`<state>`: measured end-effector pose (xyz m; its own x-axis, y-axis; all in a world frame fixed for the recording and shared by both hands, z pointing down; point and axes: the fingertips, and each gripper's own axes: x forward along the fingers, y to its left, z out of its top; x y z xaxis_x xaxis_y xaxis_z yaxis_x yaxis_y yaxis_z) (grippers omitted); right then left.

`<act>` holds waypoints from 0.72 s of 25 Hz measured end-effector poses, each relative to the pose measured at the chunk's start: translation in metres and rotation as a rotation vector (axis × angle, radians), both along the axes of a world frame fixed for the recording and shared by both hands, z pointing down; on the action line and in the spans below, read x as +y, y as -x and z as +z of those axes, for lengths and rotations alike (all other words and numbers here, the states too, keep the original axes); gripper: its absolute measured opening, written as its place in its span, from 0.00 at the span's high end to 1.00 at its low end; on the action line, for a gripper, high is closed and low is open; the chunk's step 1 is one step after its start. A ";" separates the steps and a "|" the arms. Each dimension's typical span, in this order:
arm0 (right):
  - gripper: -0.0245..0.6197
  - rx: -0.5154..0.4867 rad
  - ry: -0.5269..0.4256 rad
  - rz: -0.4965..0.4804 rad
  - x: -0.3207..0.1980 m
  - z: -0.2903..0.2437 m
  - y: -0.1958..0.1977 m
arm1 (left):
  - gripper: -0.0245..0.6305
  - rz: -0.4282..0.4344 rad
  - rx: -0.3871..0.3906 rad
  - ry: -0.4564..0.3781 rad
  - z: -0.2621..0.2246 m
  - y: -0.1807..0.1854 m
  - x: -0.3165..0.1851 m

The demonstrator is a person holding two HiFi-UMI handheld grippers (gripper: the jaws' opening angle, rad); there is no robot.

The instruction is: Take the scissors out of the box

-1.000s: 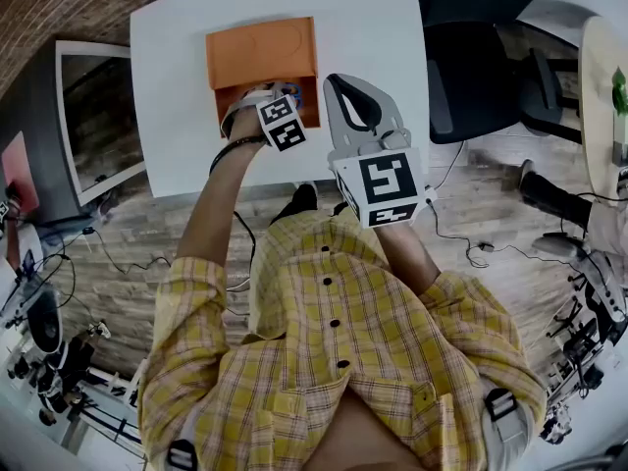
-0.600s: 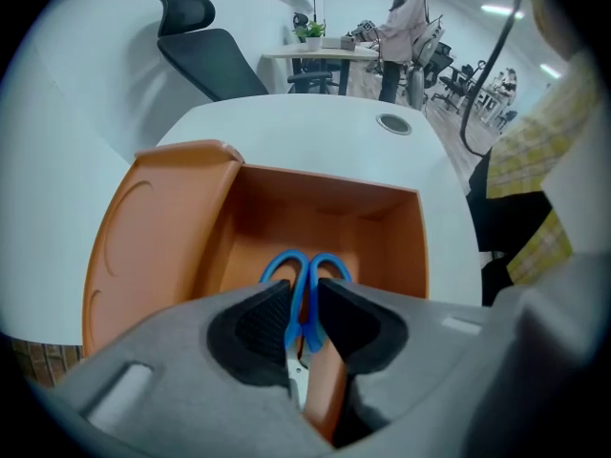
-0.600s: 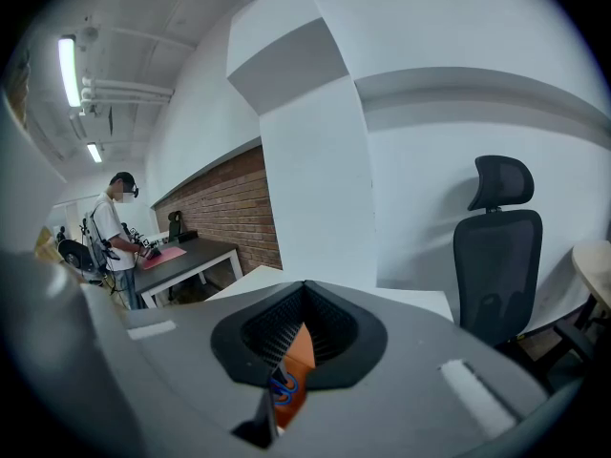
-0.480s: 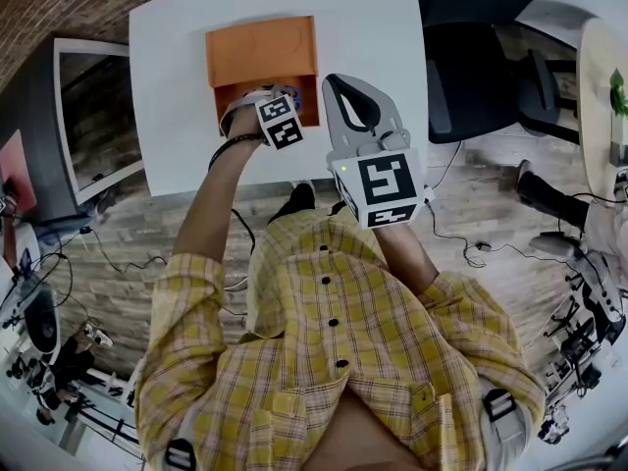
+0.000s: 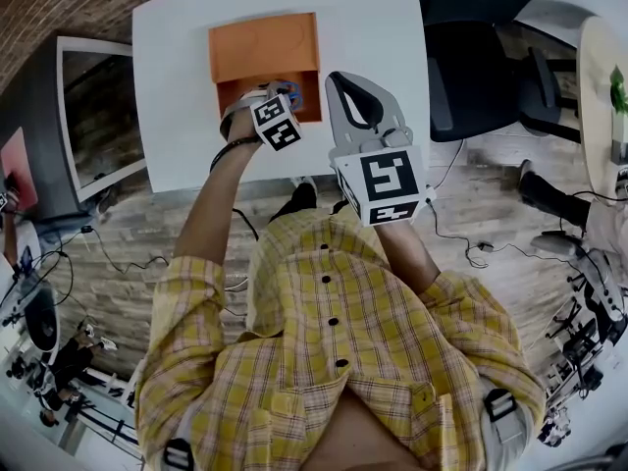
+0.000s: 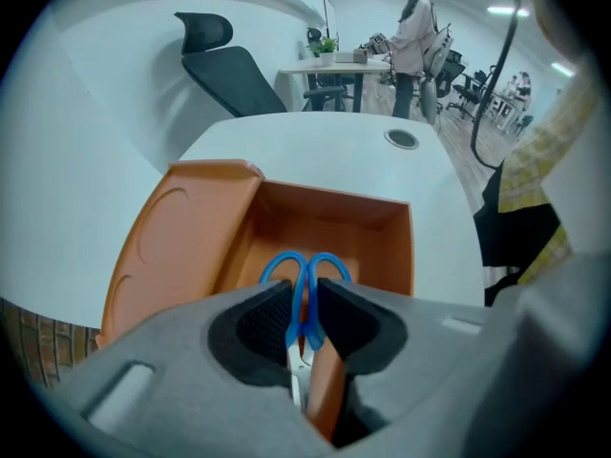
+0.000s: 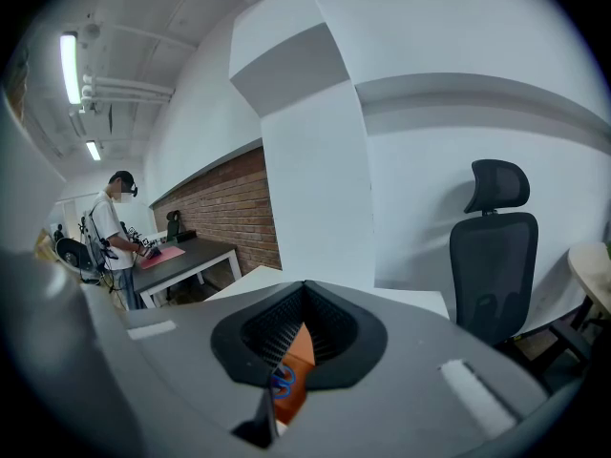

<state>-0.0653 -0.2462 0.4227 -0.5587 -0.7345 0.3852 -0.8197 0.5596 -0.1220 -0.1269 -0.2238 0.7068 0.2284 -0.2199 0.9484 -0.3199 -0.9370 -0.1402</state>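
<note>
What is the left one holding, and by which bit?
The left gripper holds the blue scissors, its fingers pinching the handles just below the loops. The right gripper holds nothing.

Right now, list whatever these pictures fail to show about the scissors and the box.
- Scissors blades: left gripper view, hidden behind the left tongs.
- Box floor: head view, covered by the left hand and left tongs.
- Box, scissors: right gripper view, only a sliver past the right tongs.
</note>
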 end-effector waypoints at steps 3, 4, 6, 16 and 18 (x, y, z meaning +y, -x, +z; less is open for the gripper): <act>0.97 0.000 -0.003 -0.004 0.003 -0.001 0.001 | 0.83 -0.027 0.021 -0.020 -0.009 0.000 -0.002; 0.97 0.000 -0.004 -0.005 0.004 -0.002 0.001 | 0.83 -0.033 0.024 -0.025 -0.012 0.000 -0.002; 0.97 -0.001 -0.008 -0.010 0.007 -0.003 0.001 | 0.83 -0.044 0.031 -0.037 -0.017 -0.001 -0.002; 0.97 -0.006 -0.043 -0.033 0.022 -0.022 0.002 | 0.83 -0.132 0.056 -0.110 -0.046 0.003 -0.002; 0.97 -0.008 -0.050 -0.038 0.025 -0.024 0.001 | 0.83 -0.160 0.076 -0.126 -0.054 0.003 -0.002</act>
<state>-0.0667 -0.2215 0.3992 -0.5897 -0.7306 0.3442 -0.7966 0.5963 -0.0992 -0.1299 -0.2256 0.6525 0.2505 -0.3743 0.8928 -0.4771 -0.8502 -0.2226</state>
